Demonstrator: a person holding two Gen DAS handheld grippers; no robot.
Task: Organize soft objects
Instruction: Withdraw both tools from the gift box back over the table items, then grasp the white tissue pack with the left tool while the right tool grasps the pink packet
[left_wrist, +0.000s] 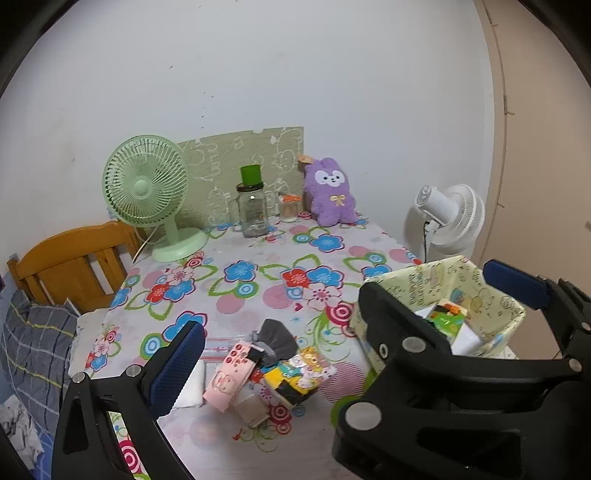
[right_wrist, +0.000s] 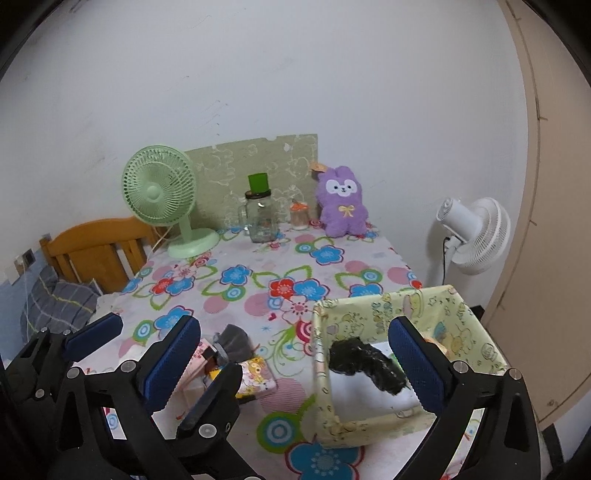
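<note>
Right hand-held gripper (right_wrist: 295, 360): my blue mesh-textured pads are spread as wide as they go, nothing pinched; the right pad sits low right of frame over the fabric bin (right_wrist: 373, 310), the left one lower left. The bin is a soft-sided, pale yellow-green cloth box with cartoon print, its walls slightly slumped. Inside it lies a crinkly, glossy black bundle (right_wrist: 365, 363) on something white; what it is I cannot make out.

Left hand-held gripper (left_wrist: 347, 314): also spread, empty; in its view the black frame of the other gripper hides the bin's near wall.

Remaining soft items form a heap (left_wrist: 273, 365) at lower centre of the surface (left_wrist: 258, 258), which has a floral cloth: a pink printed strip, a grey pleated piece, and a glossy cartoon packet, all overlapping. A fuzzy purple plush (left_wrist: 332, 192) stands upright at the far edge, against the wall.
</note>
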